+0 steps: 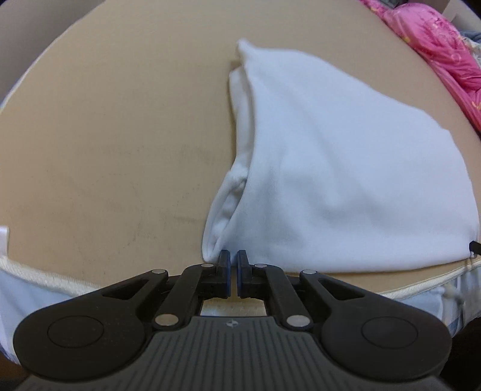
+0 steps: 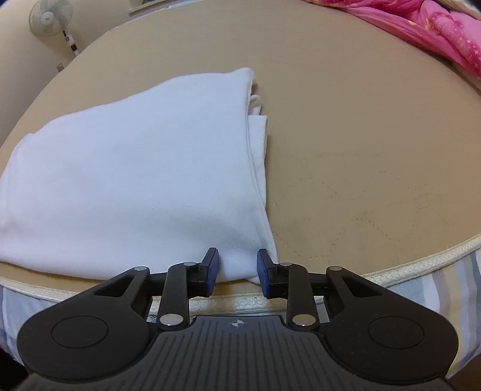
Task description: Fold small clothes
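Observation:
A folded white garment (image 1: pixel 330 168) lies on a tan mattress top (image 1: pixel 114 150). In the left wrist view my left gripper (image 1: pixel 233 261) sits at the garment's near left corner, its jaws almost closed with a thin gap and no cloth visibly between them. In the right wrist view the same white garment (image 2: pixel 135 180) lies left of centre. My right gripper (image 2: pixel 237 264) is open, its jaws standing either side of the garment's near right corner, which lies between the blue pads (image 2: pixel 213 264).
A pink patterned blanket (image 1: pixel 445 51) lies at the far right edge of the mattress, also seen in the right wrist view (image 2: pixel 436 27). The mattress's piped front edge (image 2: pixel 421 258) runs just below both grippers. A standing fan (image 2: pixel 49 18) is at the far left.

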{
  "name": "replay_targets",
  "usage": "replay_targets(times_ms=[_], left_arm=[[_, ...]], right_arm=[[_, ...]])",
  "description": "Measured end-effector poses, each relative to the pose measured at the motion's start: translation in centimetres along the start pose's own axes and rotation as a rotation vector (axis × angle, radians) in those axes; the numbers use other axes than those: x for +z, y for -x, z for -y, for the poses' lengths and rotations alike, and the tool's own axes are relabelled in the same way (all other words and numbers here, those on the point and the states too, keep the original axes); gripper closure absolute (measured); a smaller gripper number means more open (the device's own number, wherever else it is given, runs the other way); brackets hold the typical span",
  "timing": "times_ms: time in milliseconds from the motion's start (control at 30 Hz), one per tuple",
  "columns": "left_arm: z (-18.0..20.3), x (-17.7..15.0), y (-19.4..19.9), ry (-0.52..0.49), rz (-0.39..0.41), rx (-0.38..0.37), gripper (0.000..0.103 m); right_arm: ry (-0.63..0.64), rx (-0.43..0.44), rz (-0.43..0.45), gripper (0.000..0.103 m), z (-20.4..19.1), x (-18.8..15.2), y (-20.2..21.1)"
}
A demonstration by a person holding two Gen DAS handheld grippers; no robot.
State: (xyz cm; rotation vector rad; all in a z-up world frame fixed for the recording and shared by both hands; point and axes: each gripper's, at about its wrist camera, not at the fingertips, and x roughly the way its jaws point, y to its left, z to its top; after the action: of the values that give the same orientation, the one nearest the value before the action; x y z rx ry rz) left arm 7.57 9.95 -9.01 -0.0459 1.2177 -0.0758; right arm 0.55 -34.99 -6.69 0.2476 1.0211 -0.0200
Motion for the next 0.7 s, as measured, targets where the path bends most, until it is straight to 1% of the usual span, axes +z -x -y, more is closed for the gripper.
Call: replay_targets(times_ms=[67,100,133,233,300,367,400,467,600,700], left_arm=[[0.0,-0.3,0.8,0.010,0.022,-0.010,0.097],[-0.1,-0.7,1.3,0.010,0.030,-0.013,0.095],[-0.1,-0.8,1.6,0.010,0.036,-0.016,0.094],[-0.5,-1.1,2.2,0.023,0.045,-0.013,0.094],[-0.8,-1.2,2.7,0.042,0.053,-0.014,0.094],[-0.8,-0.8,3.2,0.055,0.067,-0.009,0.093],[-0.7,-0.4,3.0,0.060,0.074,-0.006,0.088],[-0.8,-0.4,3.5,0.067,0.086,0.002,0.081],[-0.7,-0.5,4.2,0.073,0.107,0.008,0.081],[-0.6,-0.3,4.5,0.072,0.126,0.017,0.081]], right_arm=[[-0.007,0.012,0.047,0.072,0.0,-0.1,1.1],[-0.016,0.017,0.058,0.069,0.1,-0.1,1.4],[-0.021,0.019,0.057,0.068,0.2,-0.1,1.2],[-0.008,-0.001,0.017,0.067,0.1,-0.5,0.7],[0.005,-0.007,0.025,0.067,0.1,-0.6,0.1],[0.009,-0.018,0.054,0.067,-0.1,-0.4,0.3],[0.008,-0.029,0.073,0.067,0.0,-0.4,0.6],[0.002,-0.043,0.107,0.066,0.0,-0.2,1.0],[-0.024,-0.044,0.160,0.065,0.3,0.3,1.5],[-0.024,-0.055,0.182,0.065,0.5,0.6,1.6]])
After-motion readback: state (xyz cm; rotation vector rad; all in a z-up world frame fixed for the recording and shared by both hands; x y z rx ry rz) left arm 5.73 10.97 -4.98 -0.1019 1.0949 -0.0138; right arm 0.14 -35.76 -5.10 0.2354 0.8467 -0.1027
